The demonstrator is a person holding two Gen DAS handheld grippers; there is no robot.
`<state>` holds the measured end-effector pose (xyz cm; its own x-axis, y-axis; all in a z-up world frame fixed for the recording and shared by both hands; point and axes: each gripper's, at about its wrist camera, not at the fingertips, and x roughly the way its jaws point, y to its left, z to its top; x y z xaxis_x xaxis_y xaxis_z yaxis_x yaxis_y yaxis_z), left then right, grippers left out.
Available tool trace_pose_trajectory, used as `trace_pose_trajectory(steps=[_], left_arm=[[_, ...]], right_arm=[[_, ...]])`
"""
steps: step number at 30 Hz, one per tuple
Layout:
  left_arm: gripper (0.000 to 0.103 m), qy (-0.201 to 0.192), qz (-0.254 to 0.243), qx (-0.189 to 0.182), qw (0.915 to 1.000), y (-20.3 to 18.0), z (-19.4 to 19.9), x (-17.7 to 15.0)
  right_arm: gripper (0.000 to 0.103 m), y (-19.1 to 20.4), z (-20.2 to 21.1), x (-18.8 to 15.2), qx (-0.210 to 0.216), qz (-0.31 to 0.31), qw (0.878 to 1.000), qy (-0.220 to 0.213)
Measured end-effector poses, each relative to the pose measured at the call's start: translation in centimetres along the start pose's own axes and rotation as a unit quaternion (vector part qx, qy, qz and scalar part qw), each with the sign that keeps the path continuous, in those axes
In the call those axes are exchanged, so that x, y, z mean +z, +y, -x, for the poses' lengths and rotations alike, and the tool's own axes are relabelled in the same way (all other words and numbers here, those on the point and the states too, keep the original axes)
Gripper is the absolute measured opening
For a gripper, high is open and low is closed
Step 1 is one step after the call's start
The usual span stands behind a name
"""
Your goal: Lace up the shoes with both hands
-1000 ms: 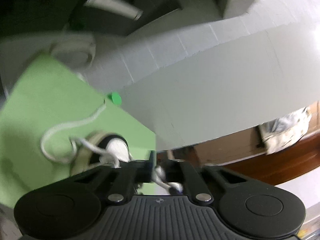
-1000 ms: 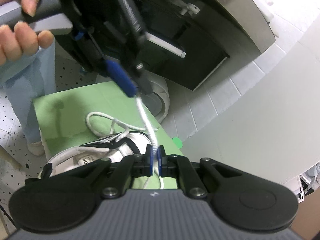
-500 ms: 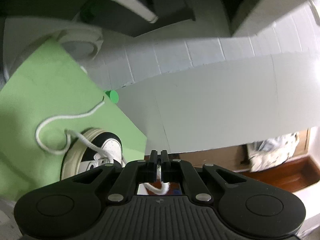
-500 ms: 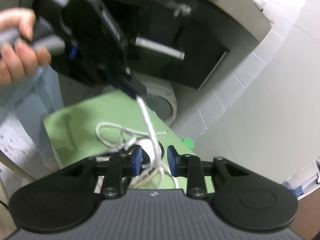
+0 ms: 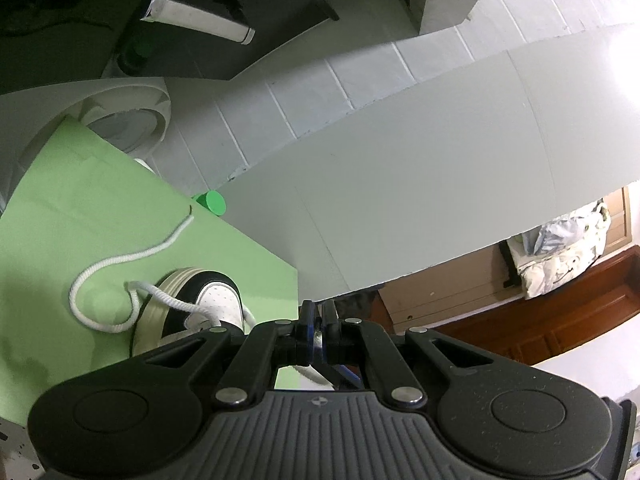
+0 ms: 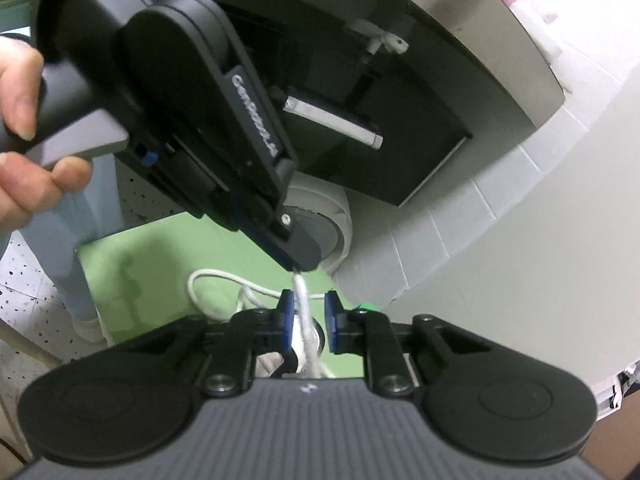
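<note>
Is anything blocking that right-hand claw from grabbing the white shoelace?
Nothing visible does. The shoelace hangs from the shut left gripper straight down between the right gripper's blue pads. Its jaws have just been closing, but a gap still shows on both sides of the lace.

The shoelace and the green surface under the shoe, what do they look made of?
Shoelace: looks like woven white cord, cotton or polyester; braided texture shows, it curls limply. Green surface: seems a thin matte sheet, paper or foam; flat colour, faint creases, no shine. Which one cannot be told.
</note>
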<state>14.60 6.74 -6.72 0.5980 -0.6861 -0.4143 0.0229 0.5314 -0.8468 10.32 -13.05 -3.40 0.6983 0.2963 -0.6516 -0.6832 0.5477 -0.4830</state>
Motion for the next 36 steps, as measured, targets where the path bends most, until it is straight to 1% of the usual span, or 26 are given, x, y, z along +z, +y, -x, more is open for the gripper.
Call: trace_pose_trajectory(steps=[2, 3, 4, 9, 11, 12, 13, 14, 15, 16, 17, 18, 19, 20, 21, 22, 23, 24, 26, 28, 30, 31, 33, 36], left_arm=[[0.003, 0.001, -0.001, 0.000, 1.0000, -0.1, 0.0, 0.0], [0.003, 0.002, 0.000, -0.001, 1.0000, -0.1, -0.1, 0.0], [0.003, 0.002, -0.001, -0.001, 1.0000, -0.2, -0.1, 0.0], [0.004, 0.002, 0.009, -0.004, 0.9999, 0.1, 0.0, 0.1], [0.010, -0.005, -0.001, 0.011, 0.9999, -0.1, 0.3, 0.3], [0.011, -0.010, -0.010, 0.020, 0.9997, -0.4, 0.4, 0.4], [0.018, -0.012, -0.029, 0.036, 0.9989, -0.9, 0.6, 0.5], [0.033, -0.016, -0.055, 0.052, 0.9970, -1.5, 0.6, 0.4], [0.040, -0.019, -0.081, 0.068, 0.9942, -2.2, 0.7, 0.3], [0.049, -0.023, -0.107, 0.084, 0.9904, -2.9, 0.8, 0.3], [0.057, -0.026, -0.135, 0.098, 0.9857, -3.6, 0.8, 0.1], [0.060, -0.027, -0.166, 0.115, 0.9790, -4.4, 0.7, -0.2], [0.064, -0.029, -0.198, 0.133, 0.9708, -5.3, 0.5, -0.4], [0.065, -0.030, -0.230, 0.156, 0.9602, -6.1, 0.3, -0.8], [0.065, -0.032, -0.263, 0.180, 0.9474, -6.9, 0.1, -1.2], [0.069, -0.037, -0.294, 0.193, 0.9354, -7.5, 0.0, -1.7], [0.076, -0.044, -0.324, 0.205, 0.9227, -8.1, -0.1, -2.2], [0.079, -0.050, -0.353, 0.216, 0.9090, -8.7, -0.3, -2.6], [0.093, -0.066, -0.413, 0.219, 0.8816, -9.7, -0.3, -3.8], [0.101, -0.075, -0.466, 0.219, 0.8540, -10.5, -0.5, -5.0], [0.103, -0.083, -0.517, 0.219, 0.8237, -11.3, -0.7, -6.2], [0.103, -0.084, -0.521, 0.218, 0.8212, -11.5, -0.8, -6.5], [0.103, -0.084, -0.519, 0.217, 0.8226, -11.7, -1.0, -7.0], [0.103, -0.056, -0.501, 0.193, 0.8418, -11.1, -1.4, -7.3]], right_arm=[[0.013, 0.2, -0.3, 0.1, -0.003, 0.008, 1.000, 0.000], [0.007, 0.3, -0.4, 0.2, -0.004, 0.008, 1.000, 0.002], [0.005, 0.3, -0.5, 0.2, -0.005, 0.007, 1.000, 0.003], [0.004, 0.4, -0.7, -0.1, -0.014, -0.003, 1.000, 0.005], [0.004, 0.4, -0.7, -0.3, -0.016, -0.004, 1.000, 0.008], [0.004, 0.4, -0.7, -0.6, -0.017, -0.006, 1.000, 0.010], [0.004, 0.2, -0.8, -0.9, -0.018, -0.008, 1.000, 0.013], [0.004, 0.0, -0.7, -1.2, -0.022, -0.013, 1.000, 0.015], [0.004, -0.3, -0.7, -1.6, -0.024, -0.017, 0.999, 0.018], [0.004, -0.5, -0.6, -2.0, -0.025, -0.020, 0.999, 0.021], [0.004, -0.9, -0.6, -2.4, -0.028, -0.024, 0.999, 0.025], [0.004, -1.4, -0.6, -2.8, -0.033, -0.029, 0.999, 0.028], [0.004, -1.8, -0.5, -3.3, -0.038, -0.034, 0.998, 0.032], [0.004, -2.3, -0.5, -3.7, -0.043, -0.041, 0.998, 0.036], [0.004, -2.8, -0.4, -4.1, -0.048, -0.048, 0.997, 0.039], [0.004, -3.3, -0.4, -4.5, -0.053, -0.056, 0.996, 0.041], [0.004, -3.8, -0.4, -4.8, -0.058, -0.064, 0.995, 0.043], [0.005, -4.3, -0.3, -5.2, -0.063, -0.072, 0.994, 0.044], [0.005, -5.0, -0.3, -5.6, -0.070, -0.085, 0.993, 0.044], [0.005, -5.5, -0.2, -6.1, -0.075, -0.097, 0.992, 0.043], [0.005, -5.8, -0.2, -6.4, -0.077, -0.105, 0.991, 0.040], [0.005, -6.0, -0.3, -6.5, -0.077, -0.110, 0.990, 0.040], [0.005, -6.2, -0.4, -6.7, -0.075, -0.121, 0.989, 0.038], [0.005, -6.1, -0.4, -6.7, -0.073, -0.127, 0.989, 0.035]])
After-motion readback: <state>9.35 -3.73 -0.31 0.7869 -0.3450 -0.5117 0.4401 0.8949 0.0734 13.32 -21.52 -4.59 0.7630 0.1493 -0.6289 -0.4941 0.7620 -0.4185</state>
